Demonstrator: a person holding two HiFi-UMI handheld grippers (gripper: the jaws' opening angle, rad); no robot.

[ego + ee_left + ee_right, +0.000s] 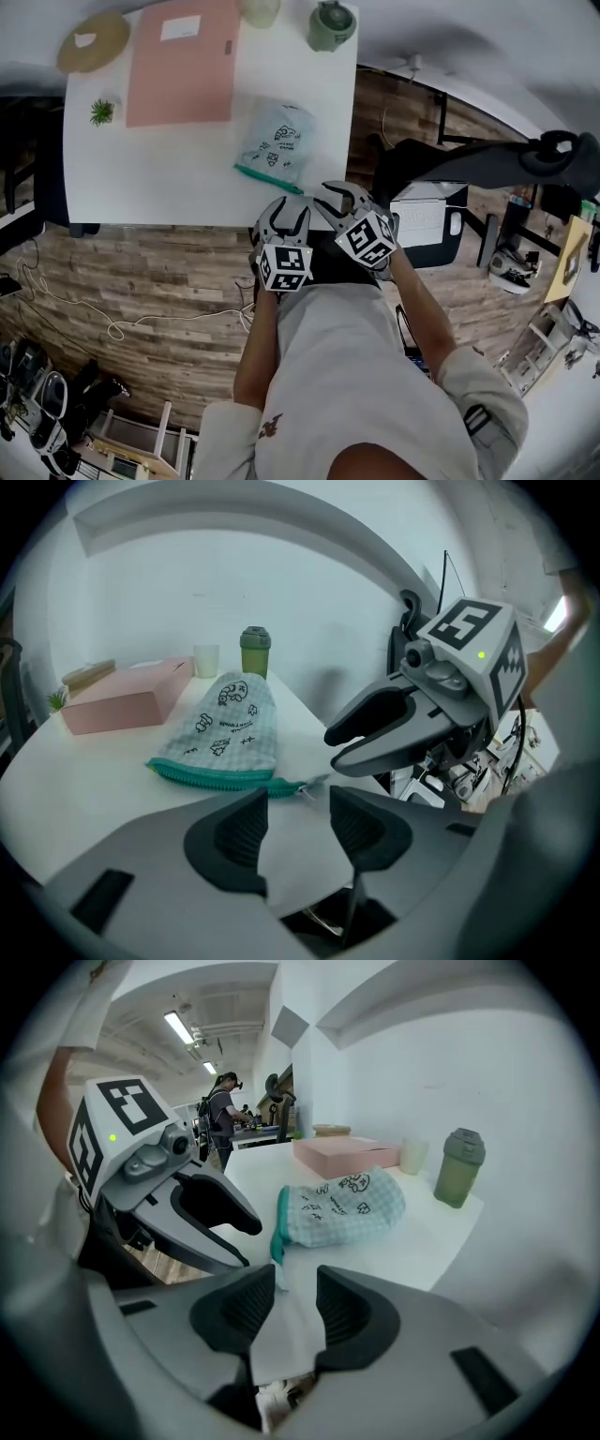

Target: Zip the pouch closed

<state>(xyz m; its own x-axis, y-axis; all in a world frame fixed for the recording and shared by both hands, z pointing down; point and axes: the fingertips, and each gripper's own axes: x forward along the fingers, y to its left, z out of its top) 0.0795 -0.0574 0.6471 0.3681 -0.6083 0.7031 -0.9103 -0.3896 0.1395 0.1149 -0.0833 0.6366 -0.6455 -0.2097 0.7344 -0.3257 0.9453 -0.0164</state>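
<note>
Pouch (277, 141) flat on table (169, 178) just ahead of left tool (298, 799) and right tool (295, 1279), both half-open, empty

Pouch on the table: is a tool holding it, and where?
Nothing is held. The left tool and right tool are both open and empty, just short of the pouch, which lies untouched on the table.

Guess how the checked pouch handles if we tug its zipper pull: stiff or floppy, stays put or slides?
Probably floppy: the pouch is soft fabric lying slumped. Likely light, since no hard shape shows through it. On the smooth white table it would probably slide or bunch toward the pull unless the teal zipper end is pinned.
</note>
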